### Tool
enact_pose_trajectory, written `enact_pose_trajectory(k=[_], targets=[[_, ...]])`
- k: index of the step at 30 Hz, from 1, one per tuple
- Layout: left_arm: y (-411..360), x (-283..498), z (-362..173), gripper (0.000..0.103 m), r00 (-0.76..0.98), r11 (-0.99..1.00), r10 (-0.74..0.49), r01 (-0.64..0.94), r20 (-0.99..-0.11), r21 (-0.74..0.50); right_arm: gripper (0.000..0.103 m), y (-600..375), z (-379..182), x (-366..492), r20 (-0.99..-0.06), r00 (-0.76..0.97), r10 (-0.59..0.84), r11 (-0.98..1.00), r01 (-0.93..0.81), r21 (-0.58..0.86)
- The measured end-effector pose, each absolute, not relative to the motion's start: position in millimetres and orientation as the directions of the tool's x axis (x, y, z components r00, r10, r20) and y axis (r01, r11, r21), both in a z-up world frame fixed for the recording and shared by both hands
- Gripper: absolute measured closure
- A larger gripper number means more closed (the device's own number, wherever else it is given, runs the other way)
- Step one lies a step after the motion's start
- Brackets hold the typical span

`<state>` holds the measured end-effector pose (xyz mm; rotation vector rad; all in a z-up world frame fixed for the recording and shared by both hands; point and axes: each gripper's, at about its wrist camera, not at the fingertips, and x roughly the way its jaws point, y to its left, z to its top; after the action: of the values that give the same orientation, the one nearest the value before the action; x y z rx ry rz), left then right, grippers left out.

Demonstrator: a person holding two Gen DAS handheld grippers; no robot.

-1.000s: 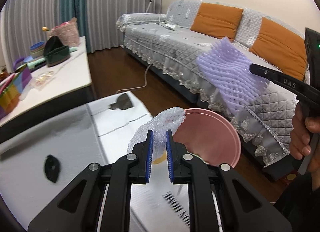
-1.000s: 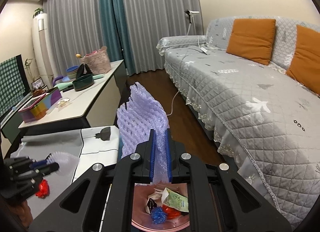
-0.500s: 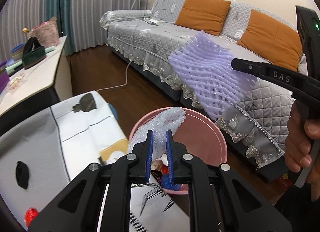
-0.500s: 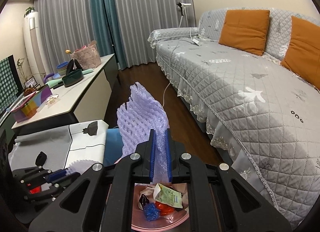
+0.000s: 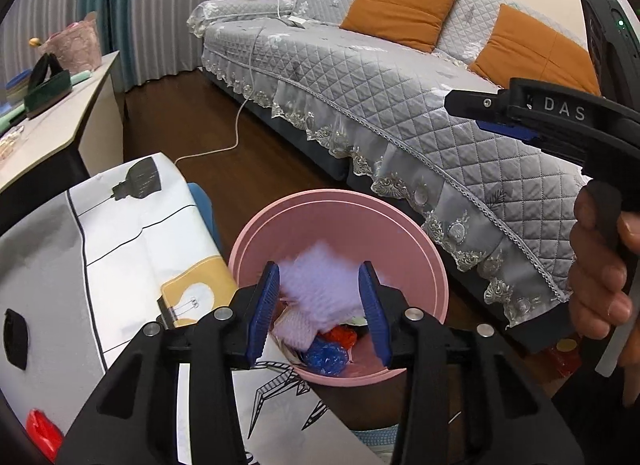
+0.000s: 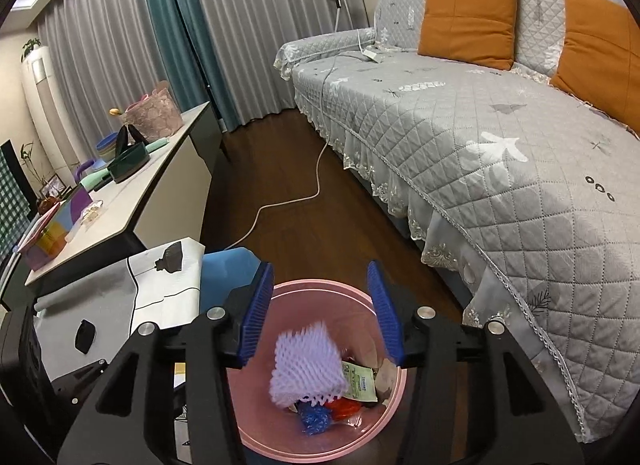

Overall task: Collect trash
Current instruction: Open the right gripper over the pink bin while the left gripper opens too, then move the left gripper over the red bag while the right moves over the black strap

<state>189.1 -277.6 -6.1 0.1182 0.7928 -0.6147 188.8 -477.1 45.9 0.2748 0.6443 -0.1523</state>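
Observation:
A pink bin stands on the floor between the table and the sofa; it also shows in the right wrist view. My left gripper is open and empty above the bin. My right gripper is open and empty above it too, and shows from the side in the left wrist view. Purple foam net is dropping into the bin, blurred, and shows in the left wrist view. A white wad, blue wrapper and red wrapper lie inside.
A table with a printed cloth is left of the bin, with a red wrapper at its near edge. A grey quilted sofa runs along the right. A white cable crosses the wooden floor. A cluttered sideboard stands far left.
Both grippers have opened. The purple foam net left the right gripper and the white bubble wrap left the left gripper; both are in or falling into the bin.

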Motion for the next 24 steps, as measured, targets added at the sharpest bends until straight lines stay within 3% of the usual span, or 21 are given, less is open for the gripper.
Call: enact_pose_trajectory(k=[12,20,22,24], targets=[[-217.5,162.3,12.7,0.062,0.632,0.872,-0.428,0.476,-0.646,-0.112,0.053,-445.7,56.7,184.7,-0.564,0.826,-0.006,0.970,0.143,0.199],[-135.6,142.5,13.1,0.062,0.715,0.946,-0.293,0.314,-0.634,-0.083,0.053,-399.0,66.5,182.6,-0.537,0.842,0.057,0.983,0.048,0.179],[-113.7,139.3,8.3,0.051,0.742,0.971,-0.211,0.233,-0.637,-0.051,0.053,-383.7,67.3,182.4,-0.532,0.843,0.083,0.983,0.018,0.182],[-90.0,136.6,-0.2,0.018,0.763,0.991,-0.111,0.131,-0.637,-0.016,0.053,-363.9,66.3,183.1,-0.530,0.839,0.126,0.982,-0.030,0.187]])
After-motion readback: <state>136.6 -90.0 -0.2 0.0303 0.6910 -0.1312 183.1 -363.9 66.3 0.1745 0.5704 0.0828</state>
